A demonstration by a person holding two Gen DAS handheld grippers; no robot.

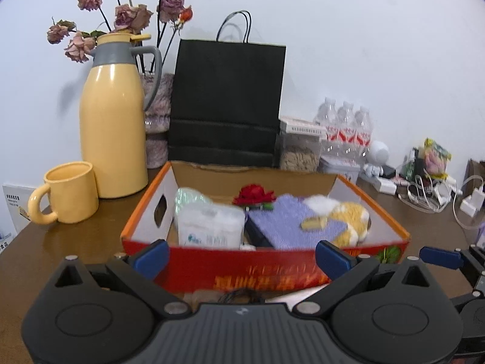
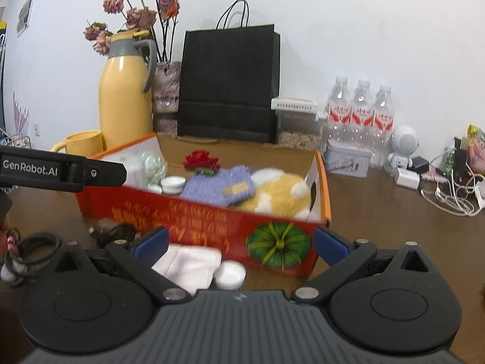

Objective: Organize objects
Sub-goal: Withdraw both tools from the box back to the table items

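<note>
Loose items, a white folded cloth (image 2: 189, 265) and a small white jar (image 2: 230, 274), lie on the worktop (image 2: 379, 212) between our right gripper (image 2: 239, 247) jaws, wide and empty; our left gripper (image 1: 242, 256) is equally wide. We judge pickup comes next, into the red box (image 2: 212, 221), whose long axis runs left-right behind them.

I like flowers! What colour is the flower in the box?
Red, with green leaves: the fabric rose shows best in the right wrist view.
</note>
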